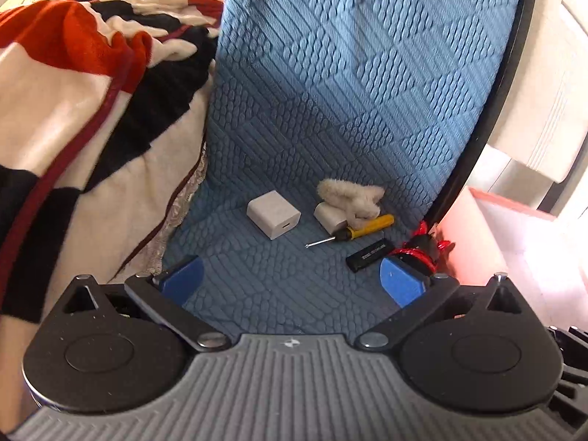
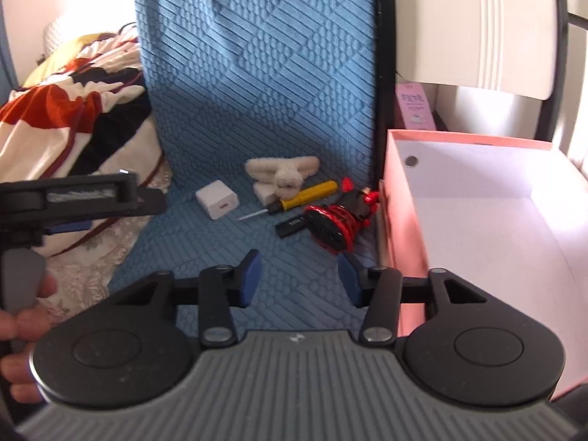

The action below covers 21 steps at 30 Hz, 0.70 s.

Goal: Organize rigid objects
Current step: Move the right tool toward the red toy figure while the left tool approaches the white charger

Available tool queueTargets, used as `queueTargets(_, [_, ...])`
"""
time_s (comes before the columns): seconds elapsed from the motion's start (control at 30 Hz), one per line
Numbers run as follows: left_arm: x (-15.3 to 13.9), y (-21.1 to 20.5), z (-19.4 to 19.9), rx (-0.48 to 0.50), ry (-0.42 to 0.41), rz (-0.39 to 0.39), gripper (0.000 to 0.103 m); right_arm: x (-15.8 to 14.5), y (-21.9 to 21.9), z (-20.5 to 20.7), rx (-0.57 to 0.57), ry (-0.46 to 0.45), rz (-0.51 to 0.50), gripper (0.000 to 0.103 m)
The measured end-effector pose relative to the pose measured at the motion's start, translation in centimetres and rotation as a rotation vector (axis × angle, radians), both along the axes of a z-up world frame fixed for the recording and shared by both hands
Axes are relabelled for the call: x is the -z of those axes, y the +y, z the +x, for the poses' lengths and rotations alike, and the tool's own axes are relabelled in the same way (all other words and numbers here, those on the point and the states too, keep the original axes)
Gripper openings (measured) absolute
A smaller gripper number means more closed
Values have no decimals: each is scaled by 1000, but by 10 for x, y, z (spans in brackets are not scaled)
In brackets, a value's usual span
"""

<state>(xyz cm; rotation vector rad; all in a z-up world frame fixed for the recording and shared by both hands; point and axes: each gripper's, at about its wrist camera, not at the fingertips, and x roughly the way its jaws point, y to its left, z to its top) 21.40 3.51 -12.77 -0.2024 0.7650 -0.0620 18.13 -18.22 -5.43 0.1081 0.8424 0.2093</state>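
Small items lie together on a blue textured cover (image 1: 330, 92): a white charger cube (image 1: 273, 218) (image 2: 217, 204), a second white block (image 1: 328, 217) under a fluffy cream clip (image 1: 349, 194) (image 2: 283, 172), a yellow-handled screwdriver (image 1: 364, 228) (image 2: 305, 194), a black USB stick (image 1: 369, 255) (image 2: 290, 226) and a red-and-black reel (image 1: 422, 251) (image 2: 336, 226). My left gripper (image 1: 293, 280) is wide open just short of them, its right pad beside the reel. My right gripper (image 2: 299, 280) is open at a narrower gap over bare cover, with the reel just beyond its right finger.
A pink box (image 2: 459, 137) with a white inside stands open at the right of the items. A red, black and cream blanket (image 1: 92, 110) is heaped at the left. A hand (image 2: 22, 330) holds the left tool's handle at the left edge. White furniture (image 2: 477, 18) stands behind the box.
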Motion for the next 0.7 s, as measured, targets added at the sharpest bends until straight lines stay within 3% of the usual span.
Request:
queueTargets(0.23, [21, -10, 34, -9, 45, 4, 103, 16, 11, 9, -23, 16, 2, 46])
queueTargets(0.47, [46, -12, 79, -6, 148, 27, 103, 25, 24, 27, -52, -82, -90, 46])
queueTargets(0.7, [76, 8, 131, -55, 273, -55, 103, 42, 28, 62, -39, -65, -103, 47])
